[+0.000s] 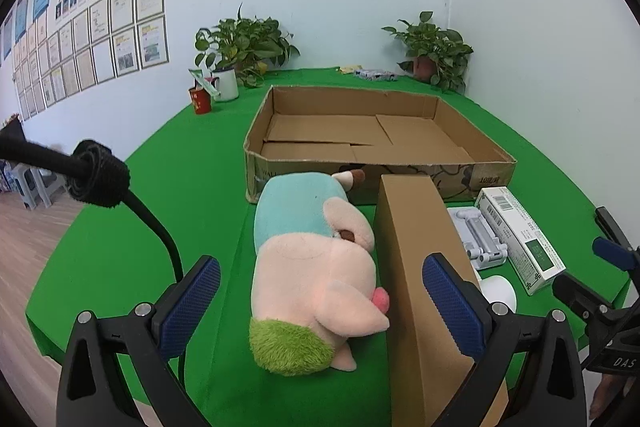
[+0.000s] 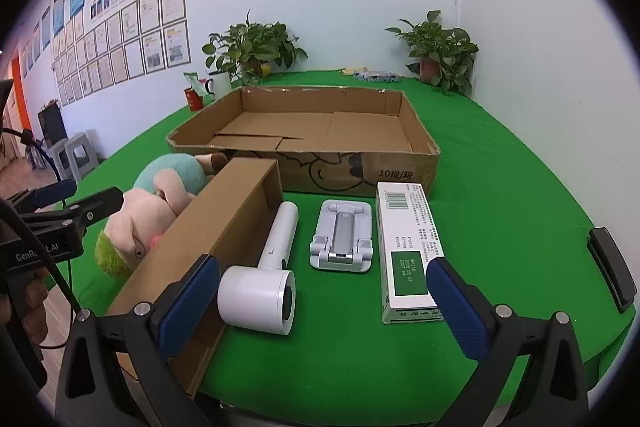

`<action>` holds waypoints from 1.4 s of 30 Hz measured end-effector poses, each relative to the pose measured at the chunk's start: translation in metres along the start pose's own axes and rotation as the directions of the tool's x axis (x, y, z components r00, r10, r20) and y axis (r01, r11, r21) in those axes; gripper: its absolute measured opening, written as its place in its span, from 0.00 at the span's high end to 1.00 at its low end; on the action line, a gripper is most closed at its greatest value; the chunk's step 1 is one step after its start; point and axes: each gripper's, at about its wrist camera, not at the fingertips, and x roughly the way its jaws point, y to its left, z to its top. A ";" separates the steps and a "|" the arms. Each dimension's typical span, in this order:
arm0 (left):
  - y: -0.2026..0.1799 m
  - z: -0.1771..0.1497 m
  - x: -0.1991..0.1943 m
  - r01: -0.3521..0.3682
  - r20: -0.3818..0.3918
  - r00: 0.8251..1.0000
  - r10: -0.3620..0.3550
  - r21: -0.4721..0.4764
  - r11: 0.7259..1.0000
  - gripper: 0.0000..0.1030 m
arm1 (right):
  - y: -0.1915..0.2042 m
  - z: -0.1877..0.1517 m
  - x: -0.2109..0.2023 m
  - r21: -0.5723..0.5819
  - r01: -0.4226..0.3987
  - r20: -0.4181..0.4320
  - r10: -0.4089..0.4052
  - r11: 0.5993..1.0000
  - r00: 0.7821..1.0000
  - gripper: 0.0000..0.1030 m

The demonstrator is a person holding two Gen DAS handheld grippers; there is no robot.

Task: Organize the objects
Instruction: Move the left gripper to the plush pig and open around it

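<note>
Task judged at its start: the large open cardboard tray [image 2: 304, 131] at the back of the green bench [image 2: 500, 187] held nothing. All items lay in a row in front of it: plush toy [image 1: 312, 267], narrow brown box [image 2: 216, 227] on its side, white hair dryer [image 2: 268, 267], grey phone stand [image 2: 342, 235], white medicine carton [image 2: 408, 247]. Left gripper [image 1: 320, 303] hovered over the plush toy, right gripper [image 2: 322, 303] over the hair dryer; both sets of fingers were spread wide, gripping nothing. Everything was left to place.

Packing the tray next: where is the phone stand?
In the right wrist view, the phone stand lies on the green table, between the white dryer and the medicine box.
</note>
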 end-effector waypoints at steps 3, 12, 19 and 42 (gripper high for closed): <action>0.001 -0.002 0.007 0.004 -0.028 1.000 -0.004 -0.011 1.000 0.01 | -0.001 -0.003 0.007 0.006 -0.030 -0.022 0.030 1.000 0.999 0.00; 0.001 -0.001 0.019 0.027 -0.071 0.997 -0.029 -0.020 0.999 0.01 | -0.009 -0.008 0.020 0.015 -0.054 -0.061 0.055 0.998 0.997 0.00; 0.002 0.002 0.021 0.039 -0.075 0.996 -0.040 -0.017 0.999 0.01 | -0.015 -0.006 0.025 0.010 -0.035 -0.079 0.036 0.999 0.996 0.00; 0.087 0.010 -0.003 0.097 -0.052 0.993 -0.109 -0.192 0.977 0.01 | 0.048 0.067 0.013 -0.093 -0.441 -0.091 0.434 0.893 0.896 0.01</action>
